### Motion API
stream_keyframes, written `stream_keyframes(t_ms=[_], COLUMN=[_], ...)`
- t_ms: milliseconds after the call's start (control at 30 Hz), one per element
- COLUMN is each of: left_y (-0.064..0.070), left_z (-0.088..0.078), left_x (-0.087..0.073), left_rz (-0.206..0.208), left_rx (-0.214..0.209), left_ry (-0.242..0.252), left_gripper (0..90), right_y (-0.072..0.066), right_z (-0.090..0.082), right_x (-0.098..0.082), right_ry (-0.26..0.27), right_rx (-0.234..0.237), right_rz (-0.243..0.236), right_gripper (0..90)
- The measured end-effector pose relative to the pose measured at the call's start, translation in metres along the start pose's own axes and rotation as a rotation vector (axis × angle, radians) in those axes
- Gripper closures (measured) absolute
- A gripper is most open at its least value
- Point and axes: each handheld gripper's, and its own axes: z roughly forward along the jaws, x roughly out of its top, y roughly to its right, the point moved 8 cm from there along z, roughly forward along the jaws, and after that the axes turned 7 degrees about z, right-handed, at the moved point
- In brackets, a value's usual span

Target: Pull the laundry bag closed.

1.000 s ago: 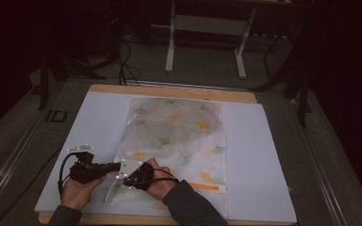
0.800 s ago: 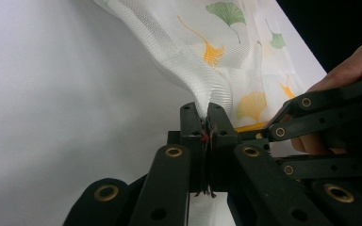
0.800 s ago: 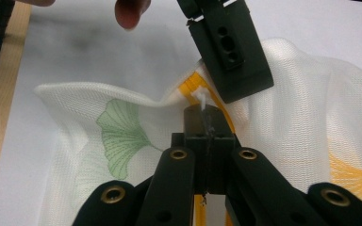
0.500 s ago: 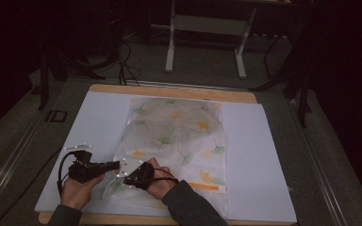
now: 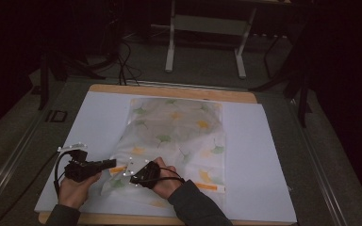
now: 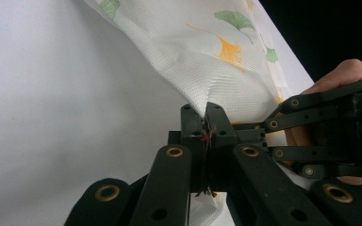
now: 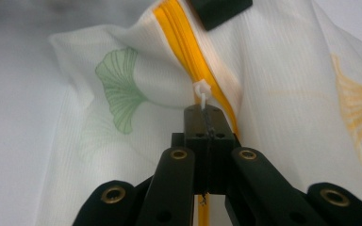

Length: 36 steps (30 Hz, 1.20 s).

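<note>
Two grippers, left gripper (image 6: 207, 123) pinching one pillowcase (image 5: 179, 136), right gripper (image 7: 207, 123) pinching its zipper pull (image 7: 201, 94)

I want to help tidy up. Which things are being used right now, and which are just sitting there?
In use:
- pillowcase
- orange zipper
- white zipper pull
- left tool
- right tool

Just there:
- white sheet
- wooden table
- metal stand

Pillowcase (image 5: 179, 136) lies on sheet (image 5: 264, 160) covering bench (image 5: 169, 89). Left gripper (image 5: 114, 163) at its near-left corner; right gripper (image 5: 133, 177) just beside, on the zipper (image 7: 188, 42).
</note>
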Motion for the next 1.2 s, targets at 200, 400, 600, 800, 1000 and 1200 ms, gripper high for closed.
stream_keyframes(t_ms=[200, 400, 600, 800, 1000, 1200], left_y=[-0.002, -0.002, -0.001, -0.003, -0.004, -0.005], left_z=[-0.001, -0.002, -0.002, -0.003, -0.003, -0.003], left_x=[0.001, 0.002, 0.002, 0.002, 0.002, 0.002], left_rz=[-0.003, -0.003, 0.009, 0.005, 0.004, 0.006], left_rx=[0.003, 0.002, -0.001, 0.002, 0.003, 0.003], left_ry=[0.005, 0.014, 0.018, 0.016, 0.017, 0.017], left_gripper=[89.0, 88.9, 88.9, 88.9, 88.9, 88.9], right_y=[0.004, 0.007, 0.009, 0.012, 0.016, 0.019], right_z=[-0.004, -0.009, -0.013, -0.016, -0.020, -0.024], right_x=[-0.007, -0.011, -0.014, -0.020, -0.026, -0.029], right_ry=[-0.012, -0.020, -0.020, -0.041, -0.047, -0.052], right_rx=[-0.009, -0.016, -0.016, -0.014, -0.016, -0.019], right_rz=[0.010, 0.015, 0.017, 0.022, 0.029, 0.034], right_gripper=[90.0, 90.0, 90.0, 90.0, 90.0, 90.0])
